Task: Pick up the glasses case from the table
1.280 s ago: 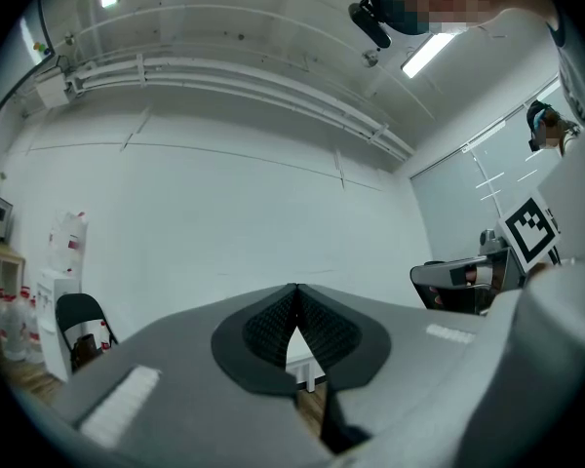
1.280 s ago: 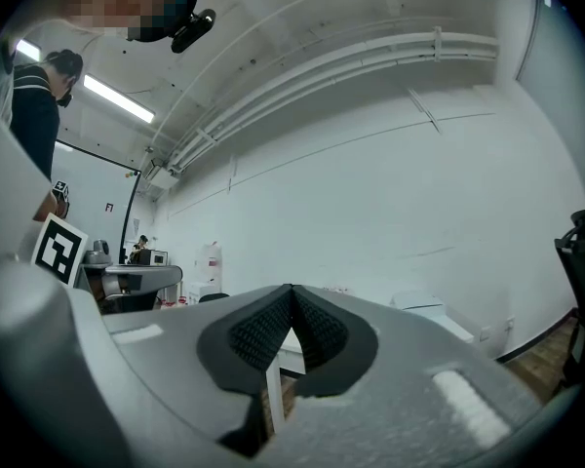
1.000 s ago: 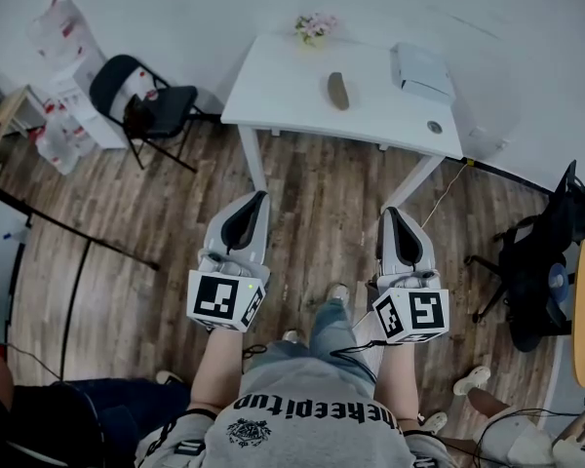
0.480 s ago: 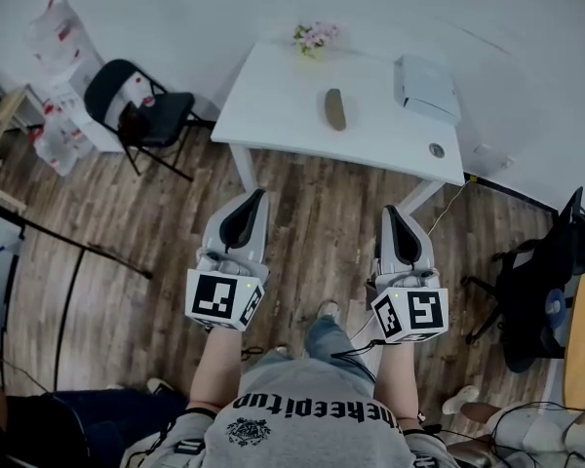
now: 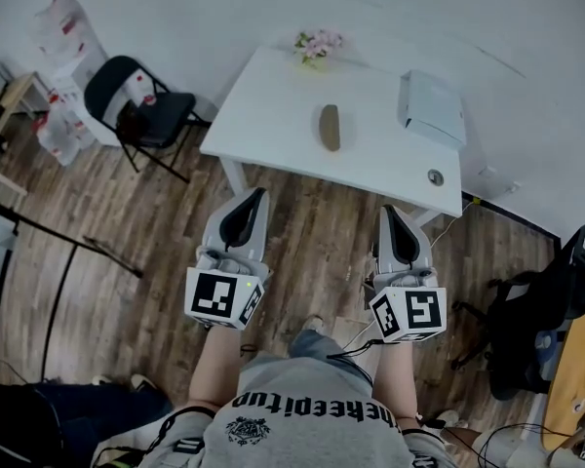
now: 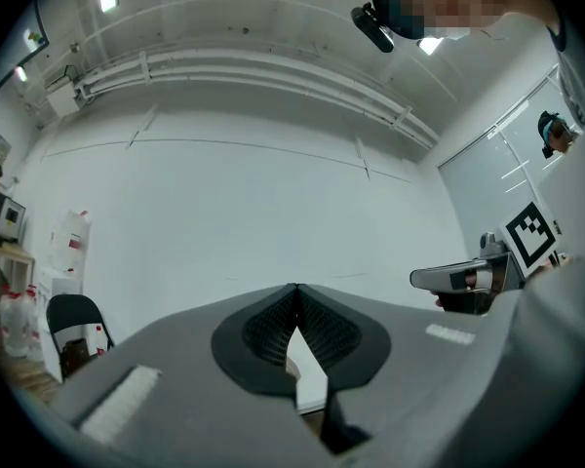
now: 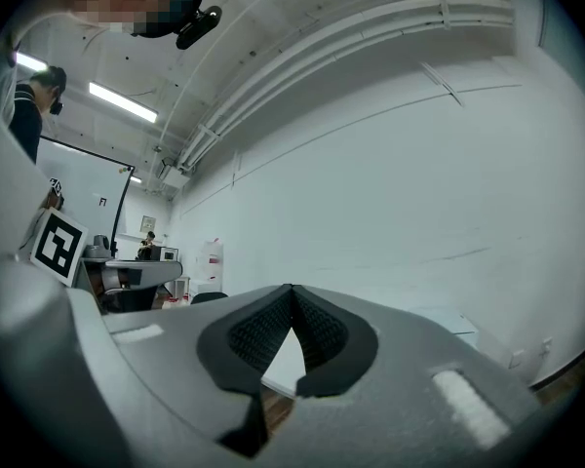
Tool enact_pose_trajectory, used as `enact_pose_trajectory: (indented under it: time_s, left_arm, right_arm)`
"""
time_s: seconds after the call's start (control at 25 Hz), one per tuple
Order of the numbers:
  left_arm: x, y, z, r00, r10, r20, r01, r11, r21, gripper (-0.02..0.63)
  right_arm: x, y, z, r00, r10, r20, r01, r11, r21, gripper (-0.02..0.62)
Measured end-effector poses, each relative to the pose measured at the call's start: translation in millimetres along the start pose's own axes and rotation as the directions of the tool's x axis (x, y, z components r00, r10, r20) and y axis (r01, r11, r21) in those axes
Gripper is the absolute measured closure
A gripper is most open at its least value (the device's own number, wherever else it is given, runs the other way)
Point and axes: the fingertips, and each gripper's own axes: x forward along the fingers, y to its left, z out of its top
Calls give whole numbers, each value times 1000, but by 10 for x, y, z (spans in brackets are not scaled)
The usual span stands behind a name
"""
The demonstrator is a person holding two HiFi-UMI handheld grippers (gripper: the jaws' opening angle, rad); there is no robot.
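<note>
A brown oblong glasses case (image 5: 329, 127) lies near the middle of a white table (image 5: 263, 115) ahead of me in the head view. My left gripper (image 5: 256, 195) and right gripper (image 5: 387, 212) are held side by side over the wooden floor, short of the table's front edge, both pointing toward it. Each is shut with its tips touching and nothing held. The left gripper (image 6: 293, 289) and the right gripper (image 7: 292, 289) both face a white wall in their own views, with a sliver of table between the pads.
On the table stand a pink flower bunch (image 5: 318, 43) at the back, a grey box (image 5: 431, 108) at the right and a small round object (image 5: 435, 176) near the front right corner. A black folding chair (image 5: 136, 110) stands left of the table. A black office chair (image 5: 541, 305) is at the right.
Both grippers have come forward together toward the table, which now sits lower and closer in the head view. Their jaws have stayed shut.
</note>
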Motion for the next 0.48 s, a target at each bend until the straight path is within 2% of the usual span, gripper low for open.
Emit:
enact_pose_trajectory:
  time_s: [0.48]
  left_arm:
    - [566, -272, -116, 998, 56, -20, -55, 998, 34, 591]
  right_arm:
    - [327, -589, -132, 996, 84, -10, -84, 996, 35, 592]
